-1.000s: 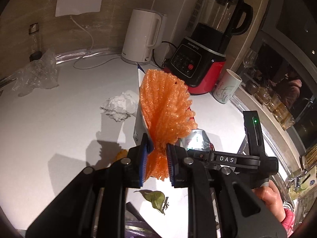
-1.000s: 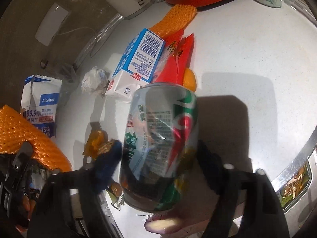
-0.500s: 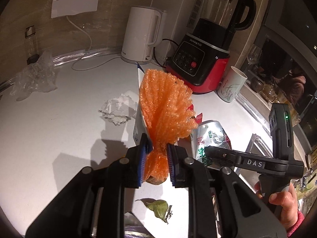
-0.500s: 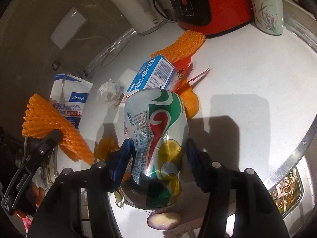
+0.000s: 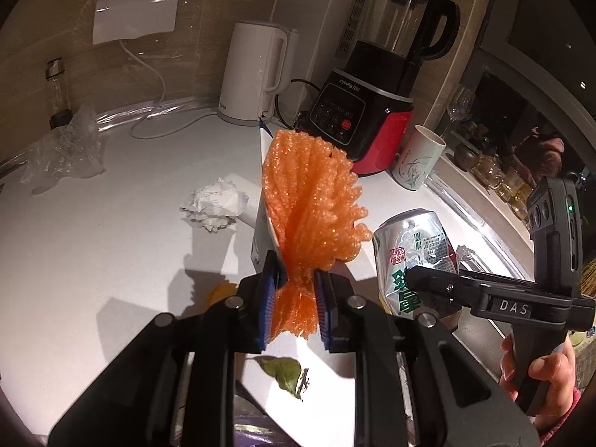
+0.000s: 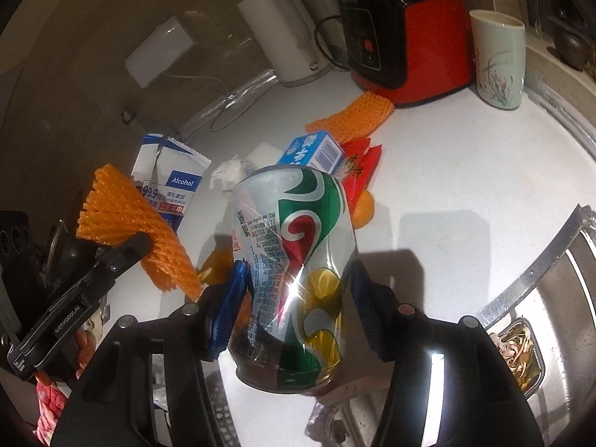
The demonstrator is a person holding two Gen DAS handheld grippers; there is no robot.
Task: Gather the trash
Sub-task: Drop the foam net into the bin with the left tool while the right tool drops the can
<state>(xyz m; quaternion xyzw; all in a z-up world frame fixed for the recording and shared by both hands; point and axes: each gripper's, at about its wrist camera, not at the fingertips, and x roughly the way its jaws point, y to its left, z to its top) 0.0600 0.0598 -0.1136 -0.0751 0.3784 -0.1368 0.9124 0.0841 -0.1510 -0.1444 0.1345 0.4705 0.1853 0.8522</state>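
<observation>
My left gripper (image 5: 296, 290) is shut on an orange foam fruit net (image 5: 311, 205), which fans out above its blue pads, held off the white counter (image 5: 93, 246). My right gripper (image 6: 298, 294) is shut on a dented silver-and-green drink can (image 6: 294, 260), lifted above the counter; the same can (image 5: 409, 246) shows to the right in the left wrist view. Still lying on the counter are a crumpled tissue (image 5: 214, 205), a blue-and-white carton (image 6: 316, 149), a red wrapper (image 6: 359, 171), a second orange net (image 6: 354, 117), orange peel (image 6: 363, 208) and a green leaf (image 5: 285, 370).
A white kettle (image 5: 253, 74), a red-and-black blender (image 5: 376, 85) and a cup (image 5: 419, 158) stand along the back. A wipes pack (image 6: 169, 182) stands at the left. Clear plastic (image 5: 63, 149) lies far left. A steel sink (image 6: 540, 316) lies to the right.
The right gripper has risen with the can and rolled it more upright. The left gripper has kept its hold on the net and barely moved.
</observation>
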